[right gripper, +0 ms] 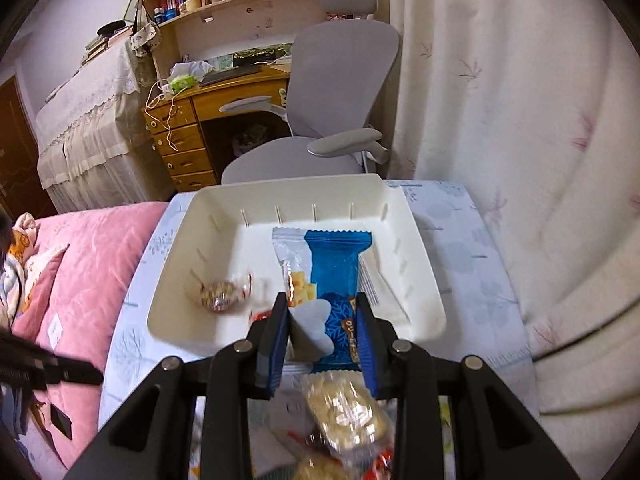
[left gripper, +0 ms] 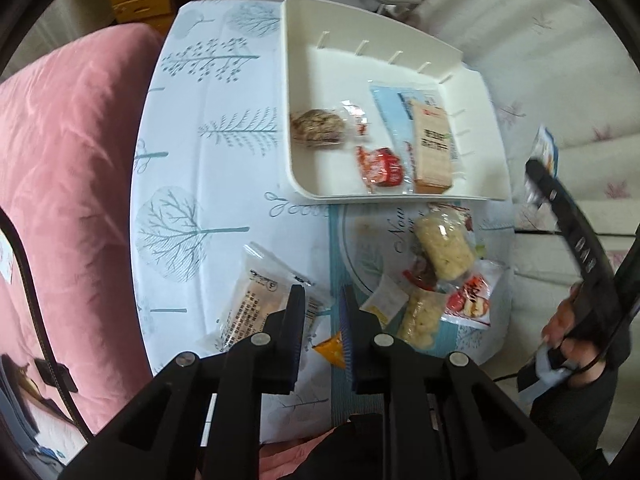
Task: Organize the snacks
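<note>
- The right gripper (right gripper: 322, 320) is clamped on a blue-and-white snack packet (right gripper: 334, 280), jaws part-way apart, pads pinching its sides so it stands on edge over the near rim of the white tray (right gripper: 420, 248). My read: it is carried upright so it can drop in beside what is already there.
- In the left wrist view that same packet shows off the table's right edge, in the right gripper's tip.
- The left gripper (left gripper: 322, 320) hangs above the table, and the left wrist view shows a narrow gap between its pads; nothing looks gripped. A clear biscuit packet (left gripper: 256, 304) lies just under its left finger (left gripper: 294, 316), an orange wrapper (left gripper: 332, 350) below the gap.
- The tray holds 4 items here: a round brown cake (left gripper: 318, 128), a red sweet (left gripper: 380, 168), a tan biscuit pack (left gripper: 434, 148) and a pale blue packet (left gripper: 390, 100).
- Loose snacks remain in a pile (left gripper: 440, 276) on the tablecloth (left gripper: 224, 160), so sorting looks roughly half done.
</note>
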